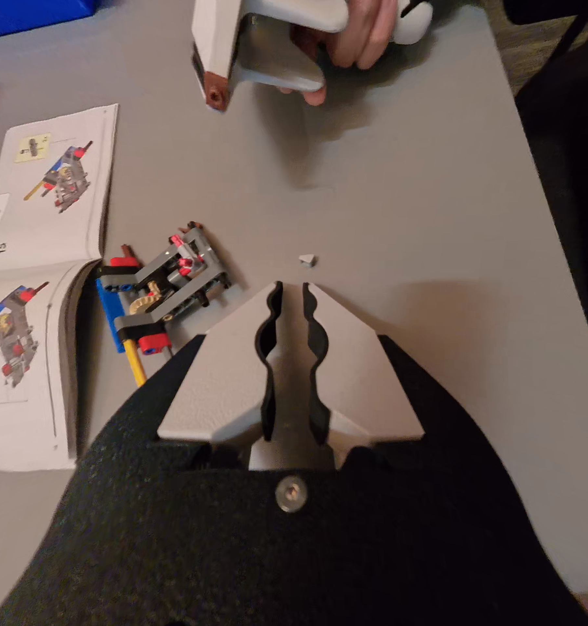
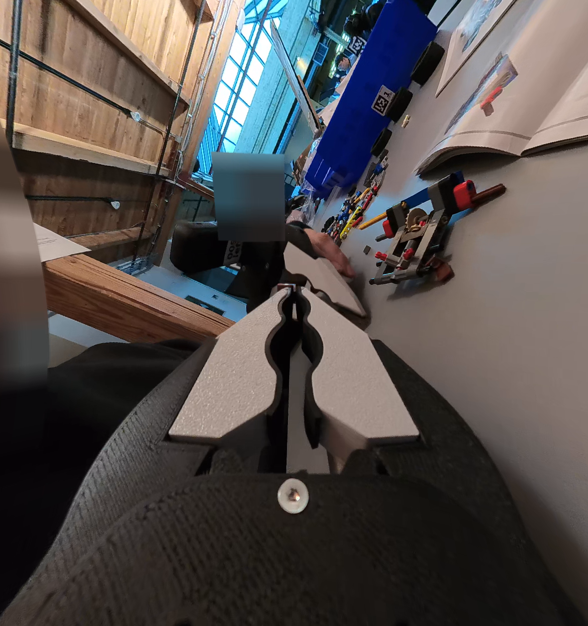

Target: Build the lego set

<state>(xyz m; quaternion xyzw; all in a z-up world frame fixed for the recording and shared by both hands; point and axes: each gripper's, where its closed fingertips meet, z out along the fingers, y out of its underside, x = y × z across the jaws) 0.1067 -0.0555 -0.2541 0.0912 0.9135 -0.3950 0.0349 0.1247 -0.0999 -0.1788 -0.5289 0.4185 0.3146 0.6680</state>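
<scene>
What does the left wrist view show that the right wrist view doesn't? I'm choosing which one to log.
Left wrist view only: a small grey piece alone on the table, just ahead of the slightly parted left gripper. Right wrist view only: a blue bin, black wheels, loose parts. Both: the part-built model, the open instruction booklet.

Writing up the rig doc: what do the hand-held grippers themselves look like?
Both match. Left hand-held gripper: two light grey angular plastic fingers with wavy black inner pads, on a black textured body with a silver screw. Right hand-held gripper: same build; from outside, a pale grey handle.
</scene>
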